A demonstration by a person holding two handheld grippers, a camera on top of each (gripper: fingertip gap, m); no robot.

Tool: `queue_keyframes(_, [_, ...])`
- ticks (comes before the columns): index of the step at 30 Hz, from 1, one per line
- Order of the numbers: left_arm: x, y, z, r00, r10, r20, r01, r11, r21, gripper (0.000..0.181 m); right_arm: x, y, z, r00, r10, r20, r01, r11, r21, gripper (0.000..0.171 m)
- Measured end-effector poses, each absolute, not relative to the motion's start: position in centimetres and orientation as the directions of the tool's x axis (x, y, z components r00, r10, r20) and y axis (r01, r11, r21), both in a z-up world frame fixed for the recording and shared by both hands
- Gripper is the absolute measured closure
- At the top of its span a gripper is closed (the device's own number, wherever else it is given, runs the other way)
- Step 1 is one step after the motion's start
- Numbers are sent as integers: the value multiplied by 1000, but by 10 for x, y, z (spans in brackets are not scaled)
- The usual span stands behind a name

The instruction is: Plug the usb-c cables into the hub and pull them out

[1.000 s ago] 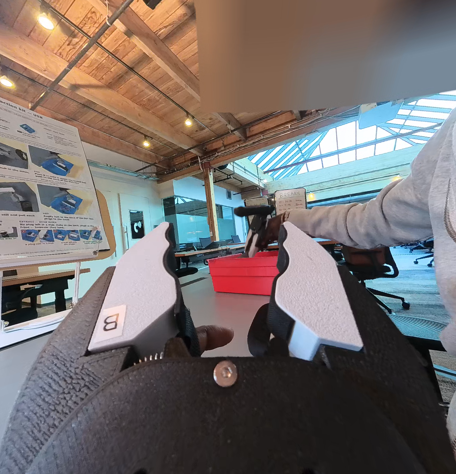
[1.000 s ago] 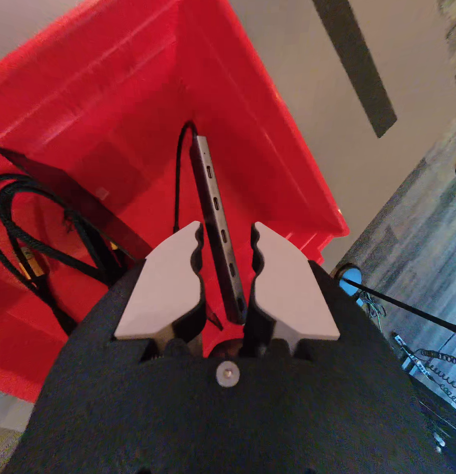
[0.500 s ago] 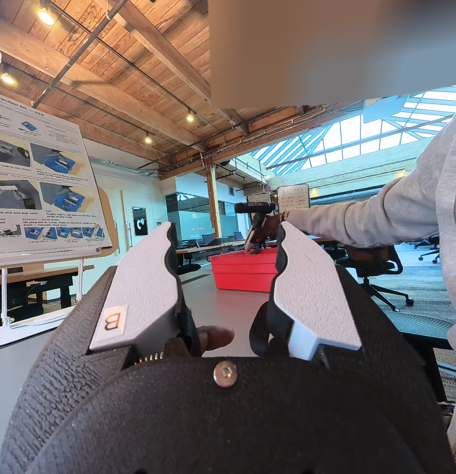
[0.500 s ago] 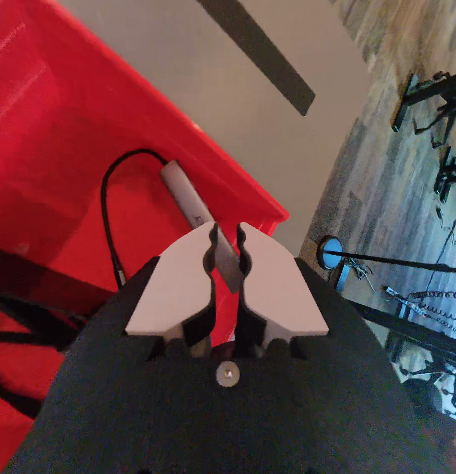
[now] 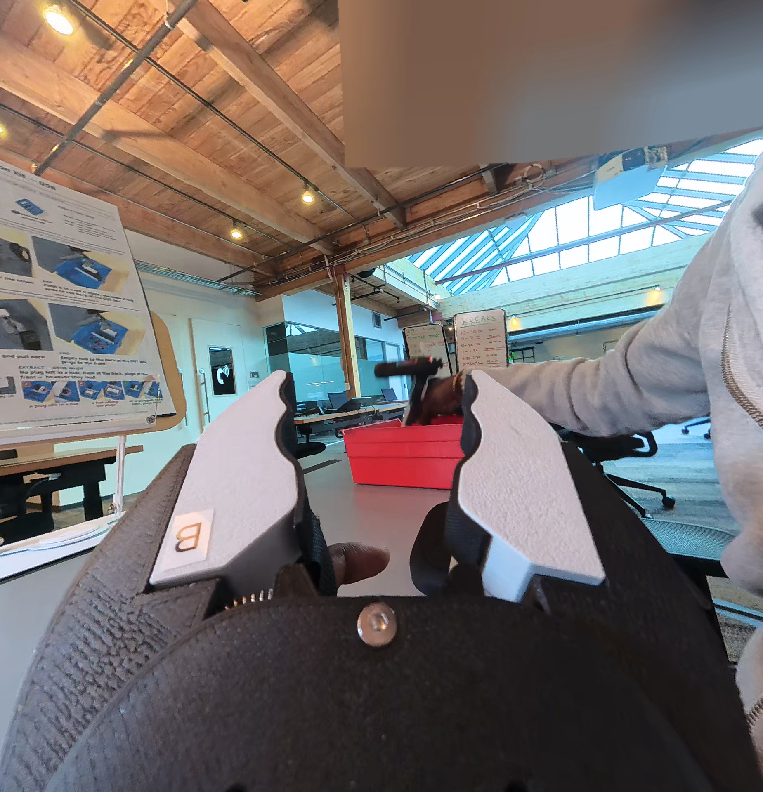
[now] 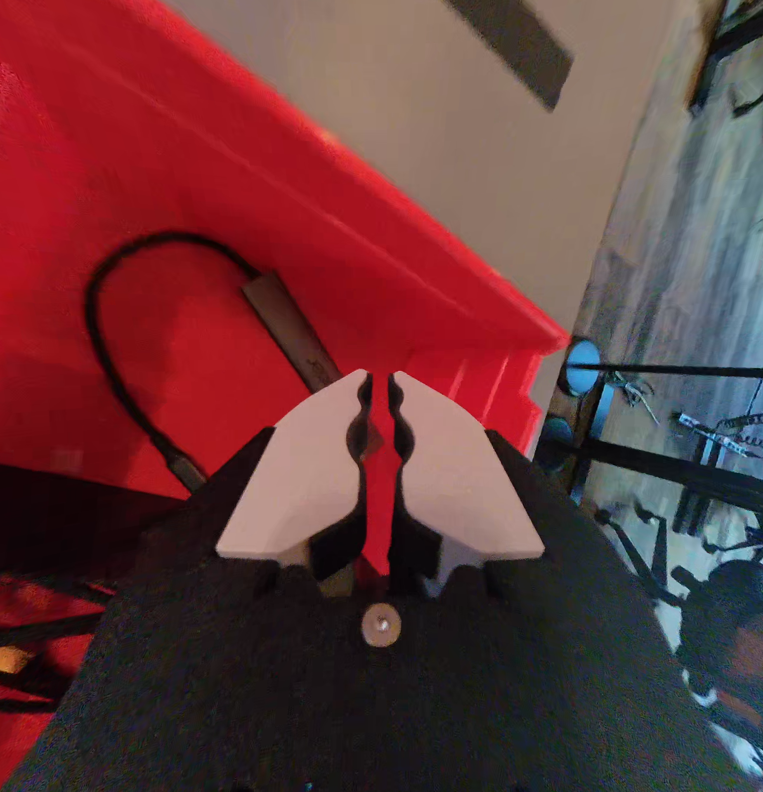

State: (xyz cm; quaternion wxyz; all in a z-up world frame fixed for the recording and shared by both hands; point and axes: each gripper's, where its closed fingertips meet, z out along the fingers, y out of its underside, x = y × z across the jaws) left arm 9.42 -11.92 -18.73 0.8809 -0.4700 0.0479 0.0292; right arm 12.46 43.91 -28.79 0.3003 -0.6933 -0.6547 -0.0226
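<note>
My right gripper (image 6: 379, 377) reaches into the red bin (image 6: 199, 150), its jaws almost together on the near end of the dark grey hub (image 6: 291, 325). The hub runs up and left from under the left finger. Its short black lead (image 6: 109, 351) loops round to a plug. Black USB-C cables (image 6: 32, 634) lie in the bin's lower left corner. My left gripper (image 5: 377, 381) is open and empty, held over the grey table (image 5: 371, 514) short of the bin (image 5: 396, 454). The right gripper also shows in the left wrist view (image 5: 407, 368), dipping into the bin.
An instruction board on a stand (image 5: 62, 321) is at the table's left. A person's grey sleeve (image 5: 628, 385) reaches across from the right. A black strip (image 6: 512, 51) marks the table beyond the bin. Office chairs (image 5: 628, 463) stand past the table's right edge. The tips of one gripper are about 55 cm away from the tips of the other. To the dark grey hub (image 6: 291, 325): right tips about 6 cm, left tips about 55 cm.
The right gripper has closed from open around the hub to nearly shut on its near end and has turned right. The hub has swung with it. The left gripper has stayed open and almost still.
</note>
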Motion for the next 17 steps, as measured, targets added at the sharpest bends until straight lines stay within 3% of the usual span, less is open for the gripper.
queue_keyframes(1, [94,-119,-187,994,9,-111,-97,554,-827,106,117,429,-268,178,888,425,877,53,-478,161])
queue_keyframes(4, [94,-117,-185,995,15,-95,-89,535,-840,106,92,361,-200,199,931,306,613,126,-780,145])
queue_keyframes(7, [98,-116,-179,999,-22,-30,-17,466,-885,110,87,251,-143,-19,996,84,263,86,-961,128])
queue_keyframes(10, [94,-131,-167,1000,-4,-1,1,367,-930,117,104,140,-114,-357,931,-72,33,-65,-997,104])
queue_keyframes(13, [64,-167,-160,984,169,-64,-97,196,-976,117,123,52,-120,-647,751,-130,-80,-236,-968,85])
queue_keyframes(15, [26,-203,-165,941,326,-94,-100,1,-995,116,137,3,-148,-814,567,-124,-48,-278,-959,79])
queue_keyframes(17, [-17,-245,-179,878,463,-122,-24,-212,-977,116,141,-30,-192,-884,439,-160,79,-197,-977,68])
